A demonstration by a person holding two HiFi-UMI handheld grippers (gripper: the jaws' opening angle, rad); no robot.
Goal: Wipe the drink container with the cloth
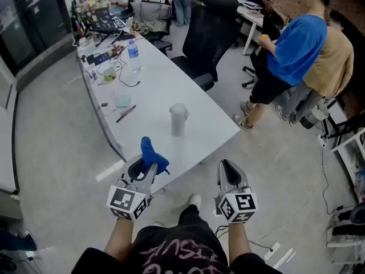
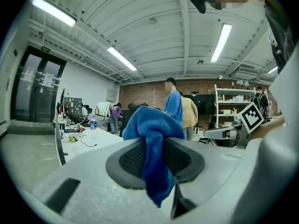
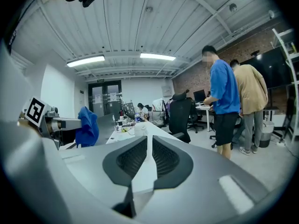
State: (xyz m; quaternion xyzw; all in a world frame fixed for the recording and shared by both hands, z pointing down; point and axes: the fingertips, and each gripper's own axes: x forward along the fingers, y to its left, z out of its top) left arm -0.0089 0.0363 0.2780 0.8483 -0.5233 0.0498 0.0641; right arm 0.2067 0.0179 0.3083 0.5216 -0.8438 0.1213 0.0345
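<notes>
The left gripper [image 1: 145,164] pinches a crumpled blue cloth [image 1: 153,154] just off the long white worktop's [image 1: 157,79] near edge. The right gripper [image 1: 229,168] hangs beside it over bare floor, jaws almost pressed together with nothing between them. The translucent lidded drink container [image 1: 178,119] stands upright near that edge, with bare surface all round it.

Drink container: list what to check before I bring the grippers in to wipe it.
1. Blue cloth clamped in left gripper: ok.
2. Drink container upright on table, apart from both grippers: ok.
3. Right gripper open to steady the container: not ok, jaws nearly together, empty.
4. Table stretch between grippers and container uncluttered: ok.
5. Container full or empty: cannot tell.
</notes>
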